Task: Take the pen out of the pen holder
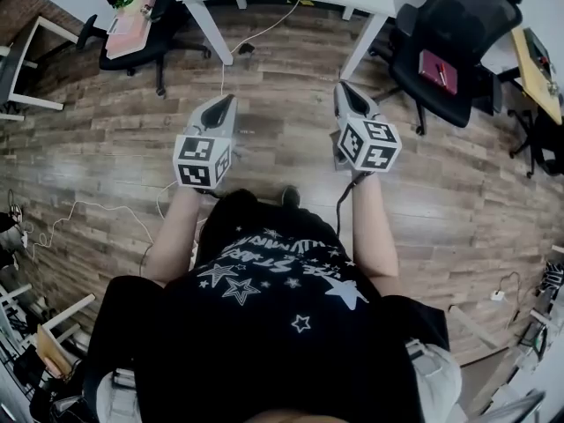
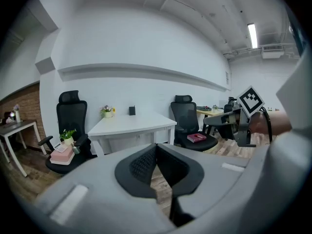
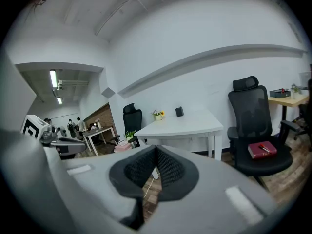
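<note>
Approach: left gripper (image 2: 156,147) and right gripper (image 3: 155,150) both closed, empty, well short of white table (image 3: 195,122). One should open before reaching probable pen holder (image 3: 179,111) near back edge.

Soft, even light fills the room. It comes from the ceiling: one tube lamp (image 2: 252,35) glares at 1 o'clock in my left gripper view, and a second lamp (image 3: 52,78) at 10 o'clock in my right gripper view. The white walls (image 2: 146,43) look bright and shadows are faint. The head view is dimmer, and my dark shirt (image 1: 282,324) loses detail. Fisheye bends every edge and blackens the gripper views' corners. The near bodies of my left hand-held gripper (image 2: 156,146) and right hand-held gripper (image 3: 155,150) are blurred.
</note>
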`<state>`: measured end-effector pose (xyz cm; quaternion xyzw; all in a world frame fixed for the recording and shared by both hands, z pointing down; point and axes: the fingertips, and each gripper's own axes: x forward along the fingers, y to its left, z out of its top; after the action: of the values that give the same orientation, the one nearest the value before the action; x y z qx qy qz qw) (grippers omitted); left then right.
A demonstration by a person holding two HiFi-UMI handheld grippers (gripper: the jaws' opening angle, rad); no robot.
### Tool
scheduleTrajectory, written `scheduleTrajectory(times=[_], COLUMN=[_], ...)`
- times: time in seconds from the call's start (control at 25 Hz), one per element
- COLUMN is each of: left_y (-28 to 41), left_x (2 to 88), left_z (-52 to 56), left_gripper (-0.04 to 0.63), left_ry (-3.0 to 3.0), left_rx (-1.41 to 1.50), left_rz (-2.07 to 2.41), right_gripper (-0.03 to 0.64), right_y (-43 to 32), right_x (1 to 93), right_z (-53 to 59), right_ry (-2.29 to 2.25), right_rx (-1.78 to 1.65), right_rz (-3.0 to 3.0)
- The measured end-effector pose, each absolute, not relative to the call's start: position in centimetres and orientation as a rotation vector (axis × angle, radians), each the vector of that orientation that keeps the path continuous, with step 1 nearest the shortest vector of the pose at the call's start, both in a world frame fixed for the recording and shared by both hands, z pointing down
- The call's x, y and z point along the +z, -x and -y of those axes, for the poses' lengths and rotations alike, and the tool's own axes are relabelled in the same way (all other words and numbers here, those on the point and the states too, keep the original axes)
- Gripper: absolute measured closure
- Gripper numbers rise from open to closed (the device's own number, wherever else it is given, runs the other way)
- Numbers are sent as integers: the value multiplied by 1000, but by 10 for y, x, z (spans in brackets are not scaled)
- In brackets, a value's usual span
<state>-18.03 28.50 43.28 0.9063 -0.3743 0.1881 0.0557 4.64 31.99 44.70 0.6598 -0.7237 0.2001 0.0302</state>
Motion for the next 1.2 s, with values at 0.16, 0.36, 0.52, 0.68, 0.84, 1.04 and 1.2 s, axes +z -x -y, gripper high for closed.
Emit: scheduleTrajectory(times=[0.16,0.36,0.52,0.68,0.84,1.04,1.2], left_y=[176,166,162,159,149,129,113], left_x=[427,422,425,434,444,442,435], left_z=[-277,-259,-242,-212,-165,-90,-32], left_gripper=[584,584,584,584,584,584,584], left_ry=[-2748,-2736,-2716,-2698,-2680,-2706,-2736], left_rx=[550,526,483,460,438,421,423], left_rz=[1215,1242,1254,1264,1232,1184,1135], right_gripper=[587,440,365,345,344,344,344], right_y=[-54,-56,-62,-74,-94,-113,-120], right_x=[444,435,443,457,455,447,440], right_z=[-303,-283,-268,-246,-211,-142,-88], right_ry=[-1995,-1948,-1938,-1945,-1995,-2039,-2043], right_rx=[582,540,565,608,618,586,555], right_rz=[2284,2331,2318,2275,2238,2199,2167])
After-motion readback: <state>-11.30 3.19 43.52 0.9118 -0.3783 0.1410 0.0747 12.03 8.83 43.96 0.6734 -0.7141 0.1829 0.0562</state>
